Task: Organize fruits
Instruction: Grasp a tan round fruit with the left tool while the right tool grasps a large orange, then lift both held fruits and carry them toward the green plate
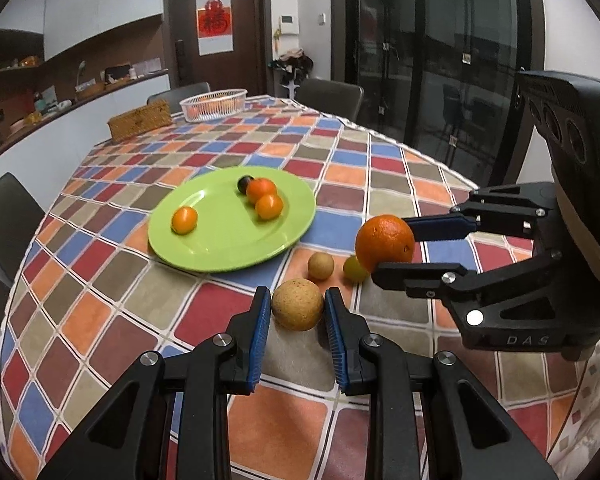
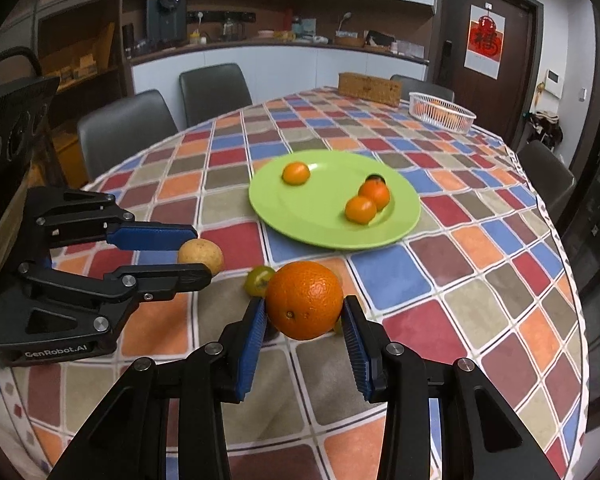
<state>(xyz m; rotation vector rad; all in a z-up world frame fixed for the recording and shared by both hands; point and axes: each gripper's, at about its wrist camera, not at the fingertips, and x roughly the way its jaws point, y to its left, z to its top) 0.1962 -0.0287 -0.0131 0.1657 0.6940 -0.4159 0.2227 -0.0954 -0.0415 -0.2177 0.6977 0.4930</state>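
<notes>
My left gripper (image 1: pixel 297 294) is shut on a tan round fruit (image 1: pixel 297 304), which is held just above the checked tablecloth (image 1: pixel 260 420). To its right, my right gripper (image 1: pixel 392 246) is shut on a large orange (image 1: pixel 385 244). In the right wrist view, the orange (image 2: pixel 305 300) sits between the blue pads (image 2: pixel 256 328) of the right gripper (image 2: pixel 305 304), and the left gripper (image 2: pixel 201 254) holds the tan fruit (image 2: pixel 200 256). A green plate (image 1: pixel 220 248) beyond carries three small oranges (image 1: pixel 184 220) and a dark fruit (image 1: pixel 244 182). A small tan fruit (image 1: pixel 321 266) and a green fruit (image 1: pixel 354 270) lie on the cloth between the grippers and the plate.
At the far end of the table are a white mesh basket (image 1: pixel 214 104) with fruit in it and a wicker box (image 1: pixel 140 122). Grey chairs (image 1: pixel 4 216) ring the table. The table edge curves away on the right (image 2: pixel 560 240).
</notes>
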